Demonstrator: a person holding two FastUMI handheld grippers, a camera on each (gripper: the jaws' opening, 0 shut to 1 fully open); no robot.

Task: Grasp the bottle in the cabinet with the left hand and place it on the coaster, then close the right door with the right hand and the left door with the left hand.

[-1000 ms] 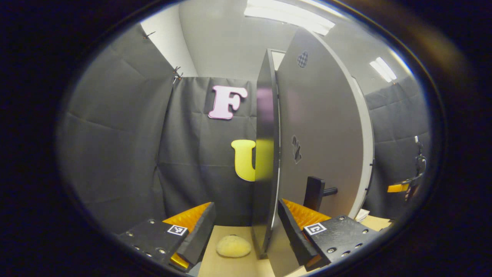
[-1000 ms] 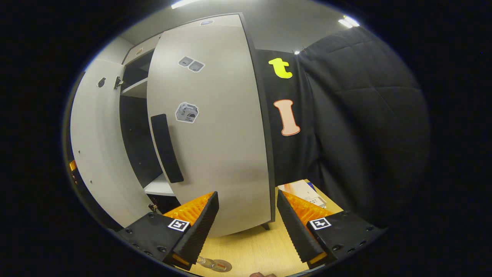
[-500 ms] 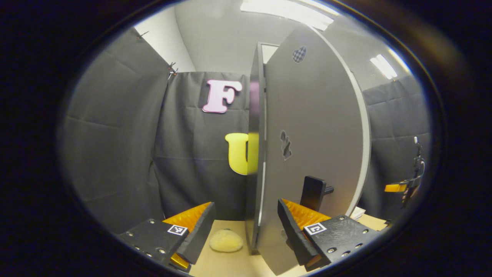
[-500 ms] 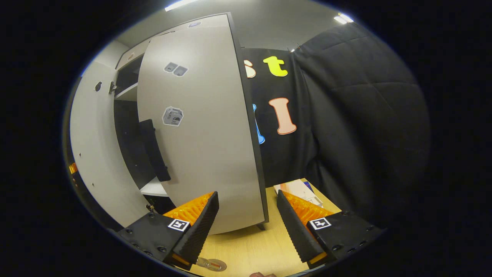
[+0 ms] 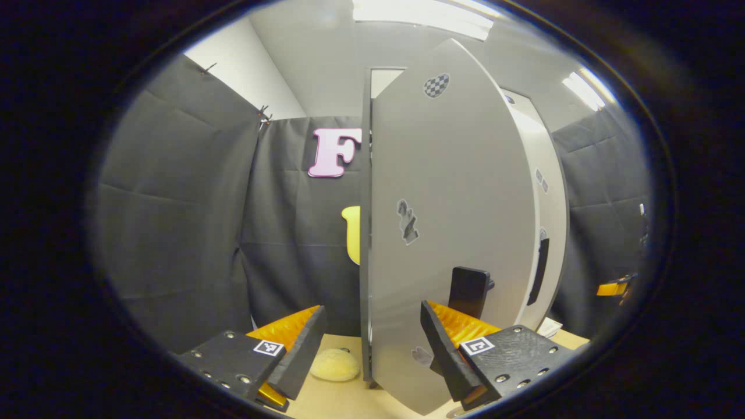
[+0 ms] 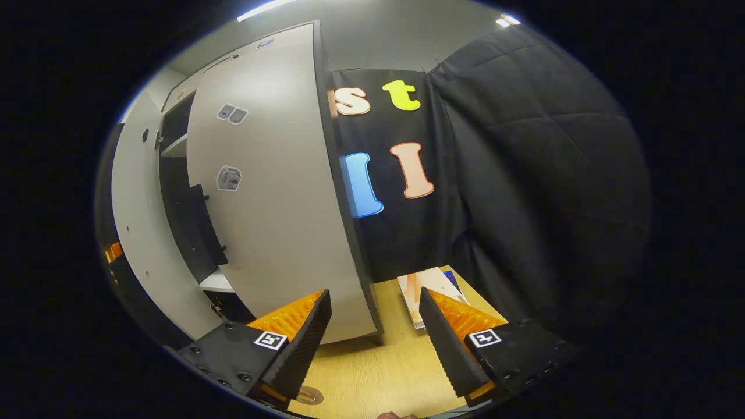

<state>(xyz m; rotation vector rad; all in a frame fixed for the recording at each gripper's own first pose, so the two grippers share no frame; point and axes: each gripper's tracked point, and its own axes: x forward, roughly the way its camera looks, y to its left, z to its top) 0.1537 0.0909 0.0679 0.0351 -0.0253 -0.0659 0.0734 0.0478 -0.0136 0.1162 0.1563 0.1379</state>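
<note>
My left gripper [image 5: 372, 308] is open, and the leading edge of the cabinet's left door [image 5: 442, 209] stands between its fingers. That door is a grey panel with stickers and a black handle [image 5: 469, 290] just above my right finger [image 5: 442, 343]. Beyond it stands the right door [image 5: 552, 209] with its long black handle [image 5: 541, 263]. My right gripper [image 6: 374, 293] is open at the outer face of the right door [image 6: 273, 198], low near its free edge. Past that door's handle [image 6: 205, 224] the dark cabinet inside [image 6: 174, 192] and the left door's inner face [image 6: 137, 233] show.
A pale yellow lump [image 5: 334, 365] lies on the wooden table [image 6: 378, 372] left of the door. Booklets [image 6: 428, 285] lie by the wall cloth. A small round disc [image 6: 308, 396] sits at the lower edge. The other gripper [image 5: 614, 287] shows far right.
Both doors have swung further towards the cabinet. The right door slid left in the right gripper view, baring more wall. The left door now shows more of its face.
</note>
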